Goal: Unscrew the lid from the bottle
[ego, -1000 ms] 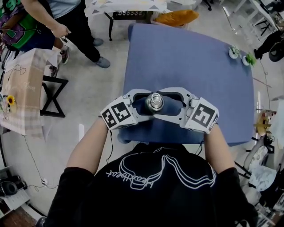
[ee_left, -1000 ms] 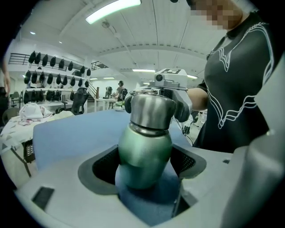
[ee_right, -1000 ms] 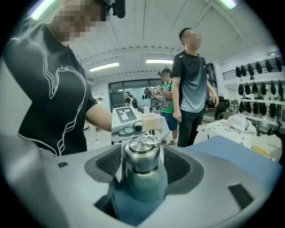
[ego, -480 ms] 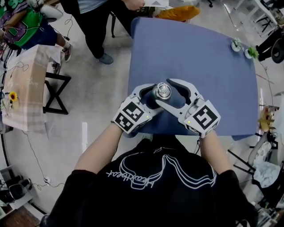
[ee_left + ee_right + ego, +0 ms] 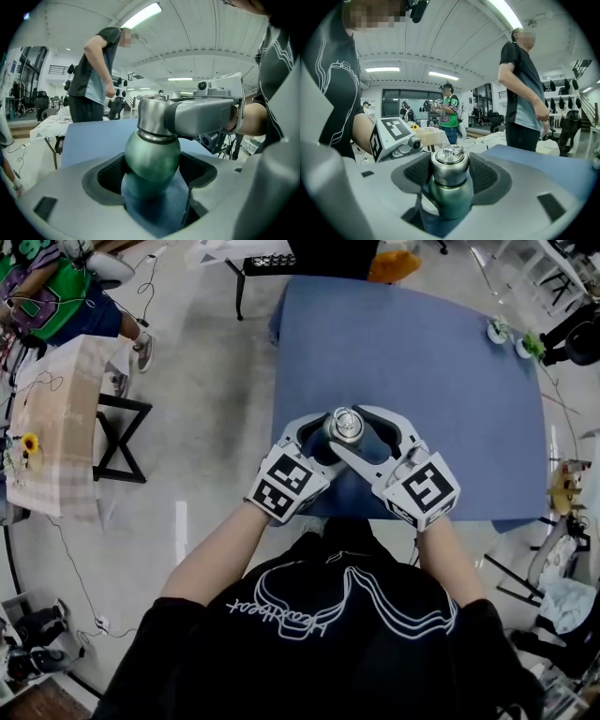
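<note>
Near the desk's [image 5: 469, 381] front edge, your left gripper [image 5: 152, 174] clamped the bottle [image 5: 151, 150] steady while your right gripper [image 5: 450, 174], its jaws just closing, pinched the lid [image 5: 345, 424] to twist it.

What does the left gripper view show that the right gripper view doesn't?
Left gripper view only: the left gripper clamped on the bottle's green body, with a right finger wrapping the lid from the side. Right gripper view only: the lid's top, seated between the right gripper's fingers, which have just been closing on it, and the left gripper's marker cube. Both: the bottle, the blue table and a standing person.
</note>
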`<state>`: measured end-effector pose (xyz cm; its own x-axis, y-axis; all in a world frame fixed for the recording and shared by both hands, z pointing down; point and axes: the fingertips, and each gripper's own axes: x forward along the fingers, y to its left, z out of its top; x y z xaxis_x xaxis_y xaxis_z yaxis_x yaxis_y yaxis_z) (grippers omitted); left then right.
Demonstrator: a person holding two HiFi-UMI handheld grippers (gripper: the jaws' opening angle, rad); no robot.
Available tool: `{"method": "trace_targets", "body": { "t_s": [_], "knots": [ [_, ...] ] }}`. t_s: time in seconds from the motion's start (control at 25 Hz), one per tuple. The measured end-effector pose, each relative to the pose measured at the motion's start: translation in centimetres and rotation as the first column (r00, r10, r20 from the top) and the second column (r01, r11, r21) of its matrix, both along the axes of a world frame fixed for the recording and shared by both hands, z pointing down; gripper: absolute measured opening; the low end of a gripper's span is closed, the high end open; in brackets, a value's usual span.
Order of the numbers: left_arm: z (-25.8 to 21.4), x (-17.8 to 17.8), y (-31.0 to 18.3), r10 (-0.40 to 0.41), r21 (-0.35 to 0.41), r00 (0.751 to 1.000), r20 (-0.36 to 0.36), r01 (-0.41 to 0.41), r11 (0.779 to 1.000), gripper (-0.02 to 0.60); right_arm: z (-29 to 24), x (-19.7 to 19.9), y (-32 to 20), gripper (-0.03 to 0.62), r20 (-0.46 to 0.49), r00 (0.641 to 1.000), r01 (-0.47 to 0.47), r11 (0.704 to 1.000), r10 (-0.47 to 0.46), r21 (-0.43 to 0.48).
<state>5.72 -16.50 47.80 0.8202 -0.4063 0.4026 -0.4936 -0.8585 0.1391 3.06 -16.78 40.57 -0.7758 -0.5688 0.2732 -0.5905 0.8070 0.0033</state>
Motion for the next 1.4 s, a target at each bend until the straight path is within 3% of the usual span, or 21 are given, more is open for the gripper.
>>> {"method": "trace_targets", "body": {
  "t_s": [0.36,0.68,0.96,1.16,1.28,1.4],
  "knots": [
    [0.0,-0.1,0.0,0.056,-0.002,0.998,0.006,-0.056,0.998,0.362,0.1,-0.2,0.0,0.259,-0.007,0.997,0.074,0.997,-0.074,-0.009],
    [0.1,-0.3,0.3,0.180,0.006,0.984,-0.005,-0.180,0.984,0.362,0.4,-0.6,0.3,0.259,-0.035,0.981,0.190,0.981,-0.191,-0.031],
    [0.1,-0.3,0.8,0.341,0.004,0.940,0.002,-0.341,0.940,0.362,0.4,-0.9,0.7,0.259,-0.069,0.940,0.330,0.942,-0.334,-0.065],
    [0.1,-0.3,1.2,0.456,-0.006,0.890,0.017,-0.456,0.890,0.362,0.4,-1.0,1.0,0.259,-0.081,0.901,0.419,0.904,-0.426,-0.090],
    [0.1,-0.4,1.3,0.502,-0.009,0.864,0.022,-0.502,0.865,0.362,0.4,-1.0,1.1,0.259,-0.087,0.886,0.448,0.889,-0.456,-0.099],
    [0.1,-0.4,1.3,0.520,-0.009,0.854,0.020,-0.520,0.854,0.362,0.5,-1.0,1.1,0.259,-0.102,0.877,0.461,0.882,-0.470,-0.103]
  ]
}}
